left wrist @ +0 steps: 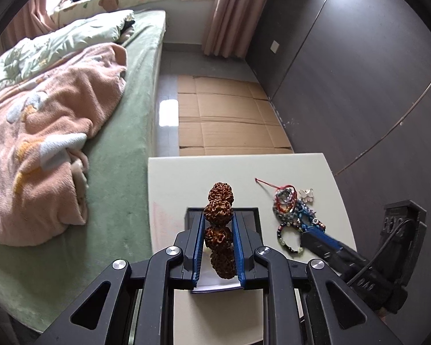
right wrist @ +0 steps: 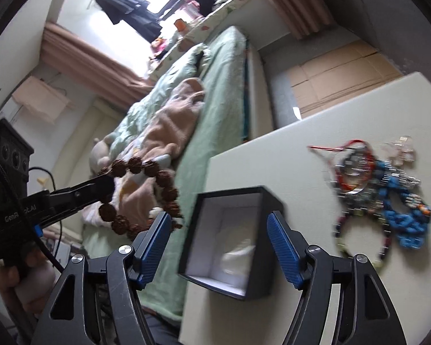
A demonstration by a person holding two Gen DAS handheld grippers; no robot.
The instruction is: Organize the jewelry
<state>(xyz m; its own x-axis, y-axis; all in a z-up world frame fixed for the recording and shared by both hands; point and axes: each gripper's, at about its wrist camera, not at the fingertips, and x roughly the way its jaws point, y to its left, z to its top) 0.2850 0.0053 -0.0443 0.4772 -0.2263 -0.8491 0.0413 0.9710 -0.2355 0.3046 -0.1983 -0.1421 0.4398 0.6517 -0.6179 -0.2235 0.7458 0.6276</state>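
Note:
My left gripper [left wrist: 218, 218] is shut on a bracelet of large brown knobbly beads [left wrist: 219, 212], held above the open black box [left wrist: 251, 215] with a white lining. In the right wrist view the bracelet [right wrist: 140, 192] hangs as a loop from the left gripper [right wrist: 103, 185], left of the box [right wrist: 232, 235]. My right gripper [right wrist: 218, 247] is open and empty, its blue pads either side of the box. A pile of jewelry [left wrist: 293, 215] lies on the white table [left wrist: 186, 178], right of the box: blue beaded pieces, a red string, dark bead bracelets [right wrist: 382, 195].
A bed with green sheet [left wrist: 123, 149] and pink blanket [left wrist: 43, 143] runs along the table's left edge. Flattened cardboard [left wrist: 227, 115] lies on the floor beyond the table. A dark wardrobe wall [left wrist: 359, 72] stands at the right. The right gripper's body [left wrist: 359, 261] reaches over the table's right part.

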